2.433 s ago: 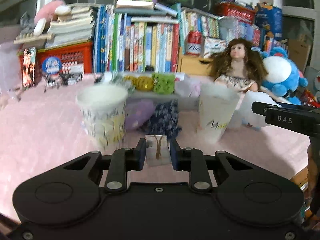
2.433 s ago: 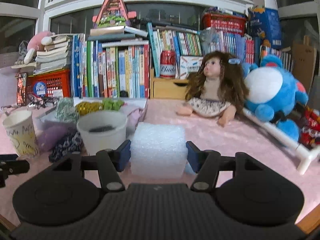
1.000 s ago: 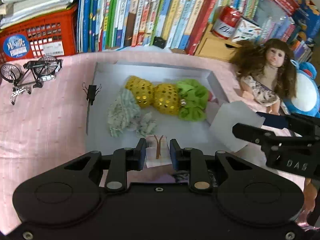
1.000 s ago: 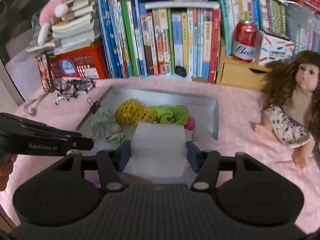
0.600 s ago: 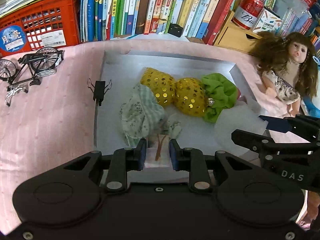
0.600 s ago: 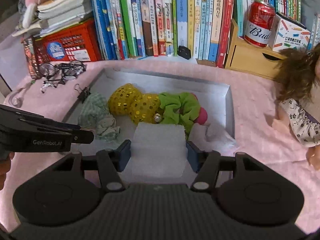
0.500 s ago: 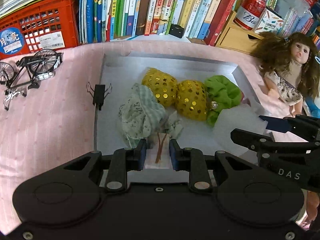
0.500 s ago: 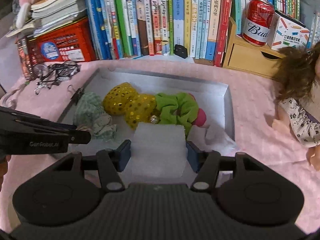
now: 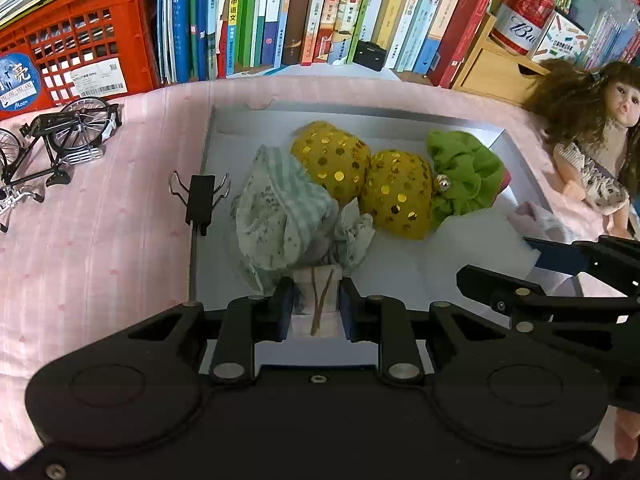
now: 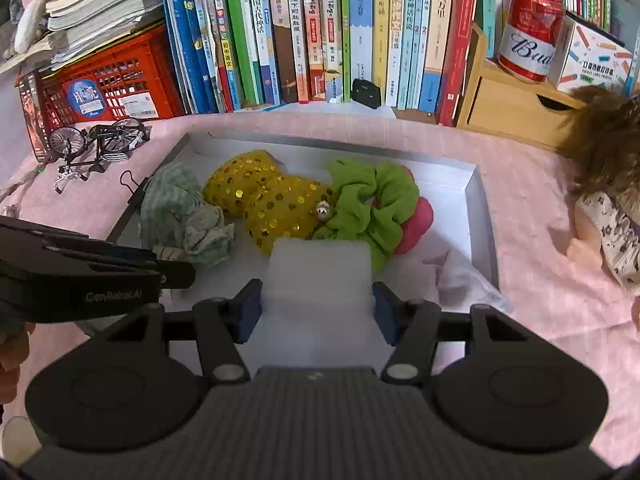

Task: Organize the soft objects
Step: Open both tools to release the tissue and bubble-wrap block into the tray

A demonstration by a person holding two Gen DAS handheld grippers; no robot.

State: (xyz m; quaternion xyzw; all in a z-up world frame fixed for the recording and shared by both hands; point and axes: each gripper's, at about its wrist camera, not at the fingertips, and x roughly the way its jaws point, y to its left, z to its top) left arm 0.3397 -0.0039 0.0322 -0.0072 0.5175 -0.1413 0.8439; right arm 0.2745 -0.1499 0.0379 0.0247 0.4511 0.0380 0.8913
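Observation:
A shallow grey tray (image 9: 360, 118) (image 10: 476, 200) lies on the pink cloth. In it are a pale green cloth (image 9: 276, 216) (image 10: 176, 208), two yellow sequin scrunchies (image 9: 360, 176) (image 10: 272, 204), a green scrunchie (image 9: 464, 176) (image 10: 368, 204) and a pink one (image 10: 420, 220). My left gripper (image 9: 316, 304) is shut on a small beige fabric piece (image 9: 316, 300), low over the tray's near left part. My right gripper (image 10: 318, 300) is shut on a white foam block (image 10: 320, 276) (image 9: 472, 240), over the tray's near right part.
A black binder clip (image 9: 200, 200) sits on the tray's left rim. A toy bicycle (image 9: 52, 136) stands left. A doll (image 9: 592, 144) lies right. Books (image 10: 320, 28), a red crate (image 9: 72, 56), a wooden drawer box (image 10: 516, 108) and a red can (image 10: 528, 36) line the back.
Both grippers have moved forward and lower over the tray with their objects still held. The fabric piece now sits against the pale green cloth.

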